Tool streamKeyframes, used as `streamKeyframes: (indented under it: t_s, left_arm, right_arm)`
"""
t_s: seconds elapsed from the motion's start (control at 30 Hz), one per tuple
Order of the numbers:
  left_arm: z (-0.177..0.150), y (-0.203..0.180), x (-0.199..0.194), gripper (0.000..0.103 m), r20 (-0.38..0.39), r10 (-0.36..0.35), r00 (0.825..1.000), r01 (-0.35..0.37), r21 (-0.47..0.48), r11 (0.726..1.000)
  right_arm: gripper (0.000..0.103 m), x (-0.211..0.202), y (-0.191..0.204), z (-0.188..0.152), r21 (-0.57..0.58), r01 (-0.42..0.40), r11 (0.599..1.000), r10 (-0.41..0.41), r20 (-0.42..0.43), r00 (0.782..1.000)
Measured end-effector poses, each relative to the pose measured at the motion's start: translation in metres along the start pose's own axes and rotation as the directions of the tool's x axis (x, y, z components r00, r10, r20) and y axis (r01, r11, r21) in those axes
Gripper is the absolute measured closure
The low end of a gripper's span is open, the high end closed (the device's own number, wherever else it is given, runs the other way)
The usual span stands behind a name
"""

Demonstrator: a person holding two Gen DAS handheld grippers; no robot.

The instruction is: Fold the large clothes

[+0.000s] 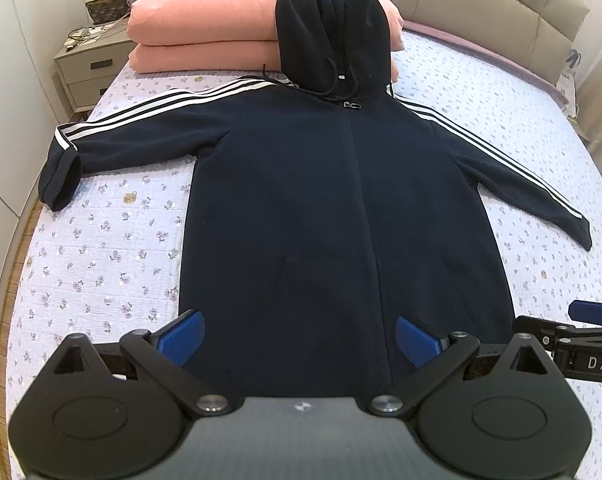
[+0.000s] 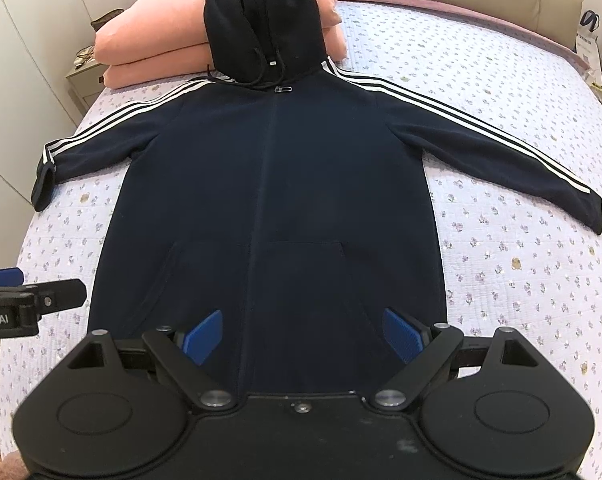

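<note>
1. Nearest the lens, the left hand-held gripper (image 1: 297, 338) hovers with its blue pads spread wide apart and nothing between them, above the bottom hem of the hoodie.
2. The right hand-held gripper (image 2: 303, 336) is likewise spread wide and empty, over the same hem; each gripper shows at the edge of the other's view.
3. The dark navy hoodie (image 1: 341, 208) lies flat, front up and zipped, on the bed (image 1: 101, 260), which has a pale floral quilt.
4. Both sleeves, with white stripes, stretch out to the sides.
5. The hood (image 1: 335, 28) is propped up against the folded pink duvet (image 1: 205, 24) at the head of the bed.
6. A nightstand (image 1: 89, 68) stands beside the bed, left of the duvet.
</note>
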State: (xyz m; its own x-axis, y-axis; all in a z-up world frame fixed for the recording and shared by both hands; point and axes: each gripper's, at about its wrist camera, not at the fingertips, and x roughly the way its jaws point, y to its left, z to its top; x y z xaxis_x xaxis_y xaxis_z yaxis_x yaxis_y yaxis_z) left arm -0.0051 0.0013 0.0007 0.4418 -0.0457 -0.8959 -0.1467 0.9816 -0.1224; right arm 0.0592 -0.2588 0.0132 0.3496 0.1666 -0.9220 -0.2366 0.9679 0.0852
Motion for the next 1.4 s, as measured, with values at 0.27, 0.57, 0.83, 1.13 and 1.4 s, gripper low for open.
streamKeyframes:
  t_s: [0.27, 0.57, 0.83, 1.13, 1.4]
  left_arm:
    - [0.0003, 0.0022, 0.0004, 0.000, -0.004, -0.003, 1.000, 0.004, 0.002, 1.000]
    - [-0.0003, 0.0037, 0.0011, 0.000, -0.007, -0.008, 1.000, 0.008, -0.003, 1.000]
    - [-0.0006, 0.0039, 0.0006, 0.000, -0.008, -0.009, 1.000, 0.009, -0.005, 1.000]
    - [-0.0017, 0.0049, 0.0007, 0.000, -0.015, -0.023, 1.000, 0.023, -0.005, 1.000]
    - [-0.0016, 0.0058, 0.0002, 0.000, -0.011, -0.022, 1.000, 0.022, -0.010, 1.000]
  right_arm:
    - [0.000, -0.0015, -0.0008, 0.0005, 0.000, -0.003, 1.000, 0.003, 0.009, 1.000]
    - [0.000, -0.0014, -0.0003, -0.0001, 0.000, -0.005, 1.000, 0.005, 0.006, 1.000]
    - [0.000, -0.0021, -0.0002, 0.0004, -0.005, -0.007, 1.000, 0.007, 0.008, 1.000]
    - [0.000, -0.0024, 0.0006, 0.0008, -0.006, -0.006, 1.000, 0.006, 0.011, 1.000]
    - [0.000, -0.0033, 0.0015, 0.0002, -0.009, -0.010, 1.000, 0.010, 0.010, 1.000]
